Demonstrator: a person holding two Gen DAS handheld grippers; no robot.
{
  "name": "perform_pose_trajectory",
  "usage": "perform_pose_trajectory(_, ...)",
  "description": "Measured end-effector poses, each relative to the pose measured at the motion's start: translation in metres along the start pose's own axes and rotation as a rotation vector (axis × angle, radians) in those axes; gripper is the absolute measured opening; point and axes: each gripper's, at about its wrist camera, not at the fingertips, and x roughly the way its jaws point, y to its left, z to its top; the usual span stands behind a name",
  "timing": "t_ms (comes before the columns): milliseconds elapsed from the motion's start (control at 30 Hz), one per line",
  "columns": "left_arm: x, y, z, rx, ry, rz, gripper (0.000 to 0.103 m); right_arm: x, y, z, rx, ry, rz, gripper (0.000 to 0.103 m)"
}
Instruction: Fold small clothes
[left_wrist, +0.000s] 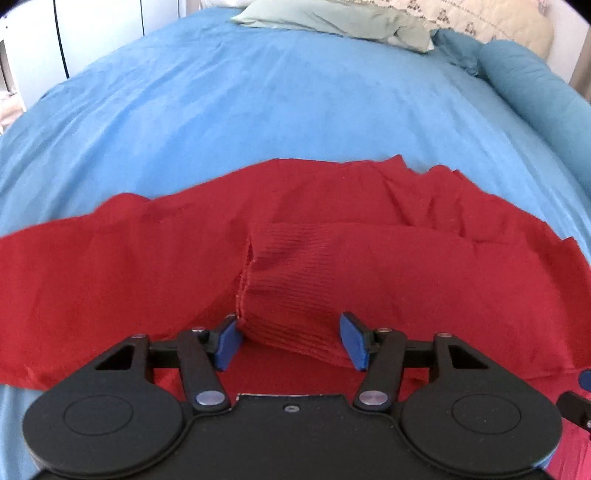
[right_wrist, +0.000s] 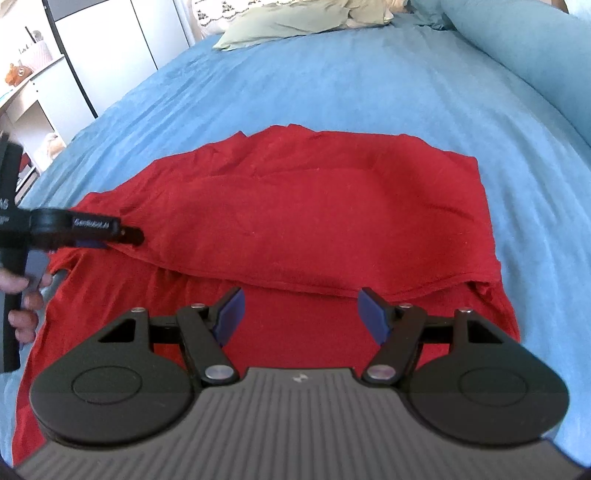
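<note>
Red top (left_wrist: 369, 206) lies flat on the blue bed (left_wrist: 258, 103), long axis running 9 to 3 o'clock across the left wrist view. One sleeve (left_wrist: 369, 266) is laid back over the body, its ribbed cuff (left_wrist: 291, 295) ending right in front of the left gripper (left_wrist: 291, 338).

Left gripper: jaws spread wide, cuff sitting between the blue pads (left_wrist: 227, 343), cuff edge at or touching the left pad, clear of the right one. Not pinching yet. The cuff lies at 12 o'clock from the fingers, dead ahead, sleeve running off toward 3 o'clock.

Right gripper (right_wrist: 301, 314): jaws spread too, nothing between them but flat red cloth underneath. The sleeve's fold edge (right_wrist: 295, 286) runs 9 to 3 just beyond the fingertips, at 12 o'clock. Can't tell if the fingers touch the cloth.

From the right wrist view the left gripper (right_wrist: 110, 242) shows at 9 o'clock, side-on at the sleeve end, a hand (right_wrist: 22, 295) on its grip.

Judgement: left is clearly the nearer tool for the cuff; a straight close would catch it. Right is nearer the mid-sleeve edge. Next move likely turns on closing the left on the cuff, then carrying it along the 9–3 axis. Risk: pads grabbing the body layer underneath as well.

Pillows (left_wrist: 332, 18) far off at 12 o'clock, well apart.
</note>
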Motion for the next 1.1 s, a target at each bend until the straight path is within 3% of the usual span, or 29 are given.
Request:
perform_pose_trajectory(33, 0.000, 0.000, 0.000, -0.010, -0.004, -0.022, 0.076, 0.000, -0.001, 0.000, 0.002, 0.002, -0.003, 0.084)
perform_pose_trajectory(100, -0.001, 0.002, 0.001, -0.054, -0.003, -0.056, 0.078, 0.000, -0.003, -0.001, 0.008, 0.004, -0.009, 0.084)
perform_pose_trajectory(200, 0.000, 0.004, 0.006, -0.099, 0.000, -0.055, 0.073, 0.002, -0.005, 0.000, 0.015, 0.009, -0.022, 0.084)
perform_pose_trajectory(267, 0.000, 0.004, 0.011, -0.098, -0.008, -0.032, 0.041, 0.000, -0.007, -0.002, 0.025, 0.016, -0.027, 0.084)
perform_pose_trajectory(300, -0.002, 0.003, 0.012, -0.087, -0.004, -0.002, 0.014, -0.001, -0.008, -0.002, 0.029, 0.018, -0.029, 0.084)
perform_pose_trajectory(333, -0.006, 0.004, 0.014, -0.080, 0.000, 0.022, 0.007, -0.003, -0.008, -0.003, 0.030, 0.019, -0.032, 0.084)
perform_pose_trajectory(500, -0.032, 0.020, 0.015, -0.116, -0.080, 0.011, 0.007, -0.007, -0.011, -0.002, 0.036, 0.012, -0.042, 0.084)
perform_pose_trajectory(767, -0.032, 0.035, -0.006, -0.068, -0.116, 0.147, 0.007, -0.004, -0.018, -0.002, 0.046, 0.005, -0.044, 0.084)
perform_pose_trajectory(900, -0.028, 0.036, -0.010, -0.074, -0.086, 0.166, 0.015, -0.005, -0.022, 0.000, 0.042, -0.006, -0.052, 0.084)
perform_pose_trajectory(967, -0.030, 0.035, -0.007, -0.076, -0.077, 0.187, 0.033, -0.007, -0.026, 0.001, 0.043, -0.015, -0.051, 0.085)
perform_pose_trajectory(1000, -0.033, 0.035, -0.005, -0.082, -0.078, 0.187, 0.057, -0.007, -0.027, 0.002, 0.042, -0.019, -0.045, 0.086)
perform_pose_trajectory(1033, -0.038, 0.037, -0.006, -0.087, -0.091, 0.178, 0.072, -0.006, -0.027, 0.004, 0.039, -0.022, -0.038, 0.087)
perform_pose_trajectory(1100, -0.047, 0.038, -0.008, -0.093, -0.117, 0.168, 0.073, -0.001, -0.027, 0.007, 0.019, -0.028, -0.032, 0.091)
